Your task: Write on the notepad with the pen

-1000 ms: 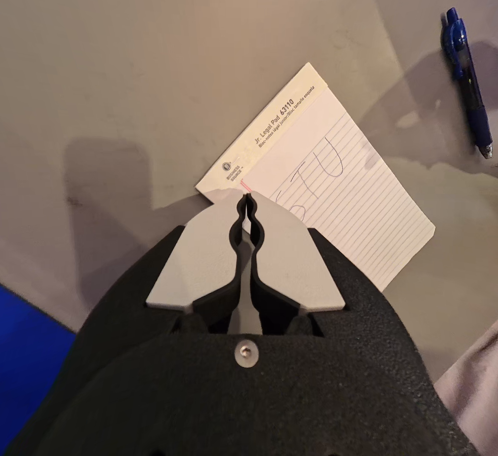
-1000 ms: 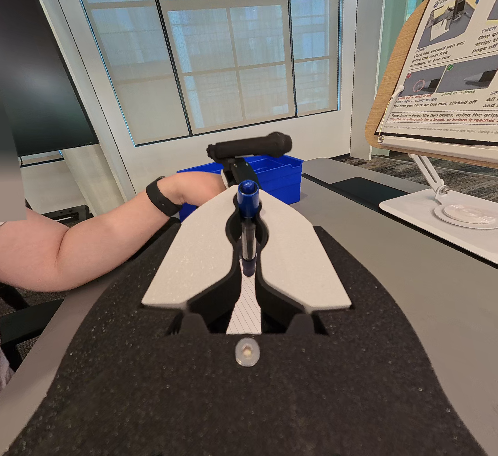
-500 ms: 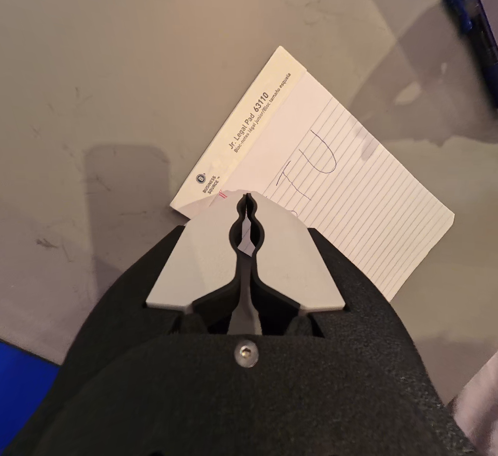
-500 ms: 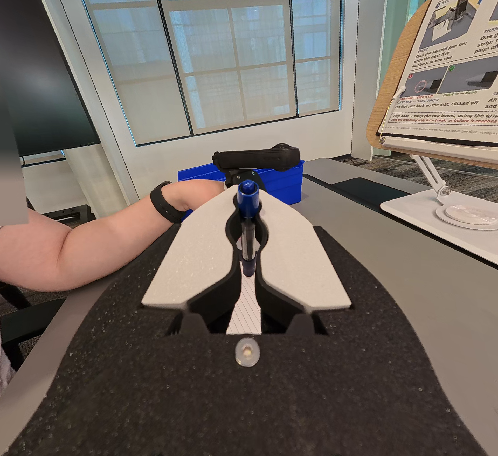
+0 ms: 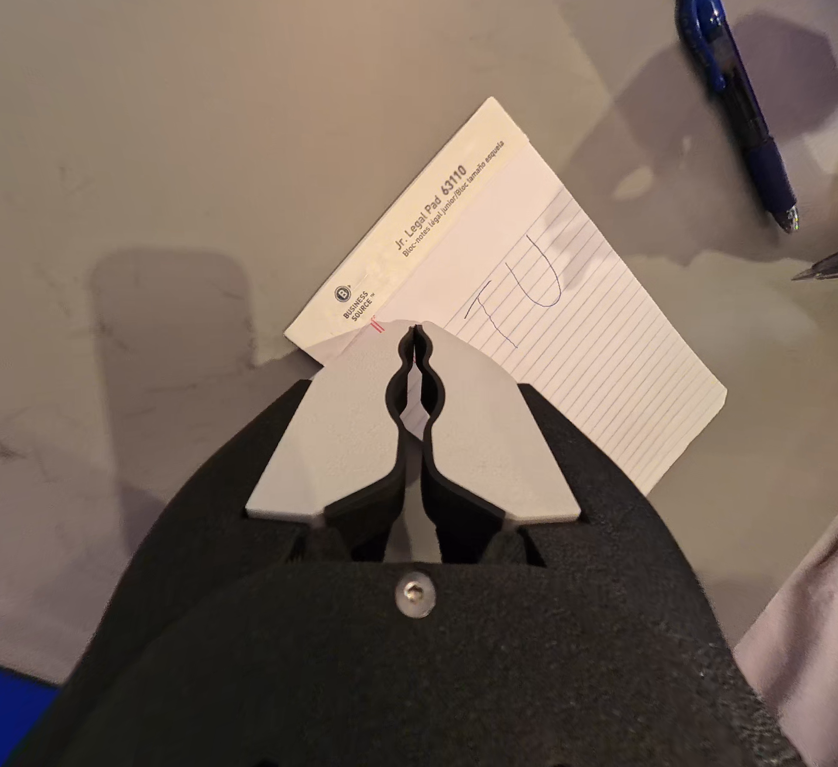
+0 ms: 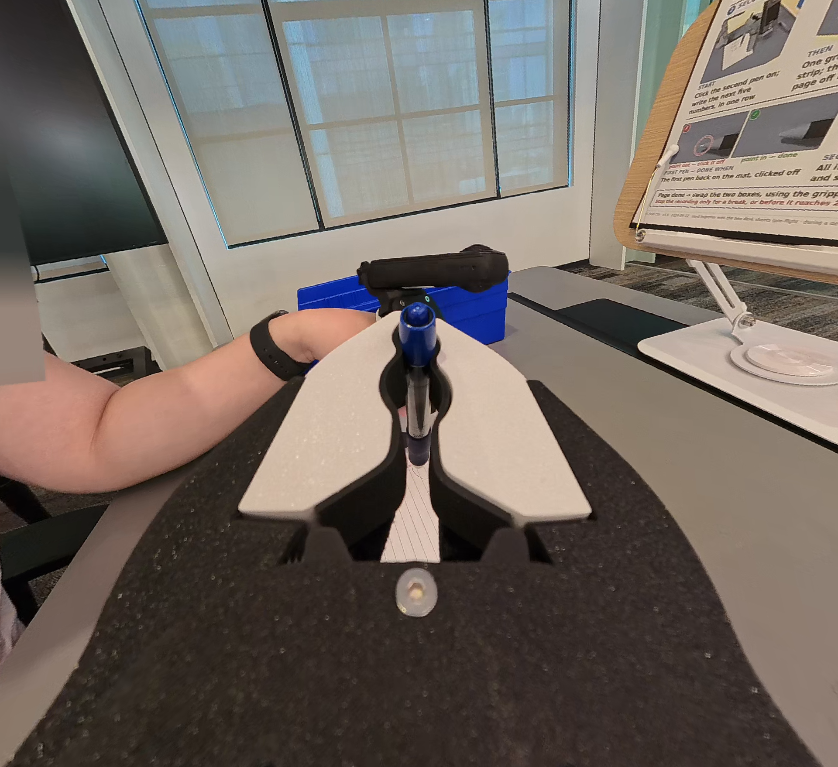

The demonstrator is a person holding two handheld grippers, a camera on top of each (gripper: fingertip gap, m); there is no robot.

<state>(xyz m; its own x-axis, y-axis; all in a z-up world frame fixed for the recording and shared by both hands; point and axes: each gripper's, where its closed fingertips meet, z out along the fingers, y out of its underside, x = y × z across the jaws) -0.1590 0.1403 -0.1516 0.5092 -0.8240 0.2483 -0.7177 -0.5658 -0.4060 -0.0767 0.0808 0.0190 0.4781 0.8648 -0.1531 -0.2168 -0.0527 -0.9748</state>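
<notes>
A white lined notepad [image 5: 544, 337] lies askew on the grey table, with blue handwriting on its top lines. My left gripper [image 5: 415, 328] is shut, its tips over the pad's lower left corner by the header strip; I cannot tell if it presses on the pad. My right gripper [image 6: 417, 337] is shut on a blue pen [image 6: 416, 405], held upright with its clicker end up. The pad's lines show through the gap under that gripper [image 6: 415, 527]. A pen tip [image 5: 816, 271] pokes in at the right edge of the left wrist view.
A second blue pen [image 5: 734, 101] lies on the table beyond the pad's right side. A blue bin [image 6: 476, 305] stands at the table's far edge. A document stand [image 6: 748, 351] is at the right. A person's forearm [image 6: 158, 419] reaches in from the left. Spacing between my two grippers at the tips: around 20 cm.
The left gripper has shifted slightly over the pad's corner and now hides the first written mark. A pen tip has come into the left wrist view at the right edge. Both grippers stay shut.
</notes>
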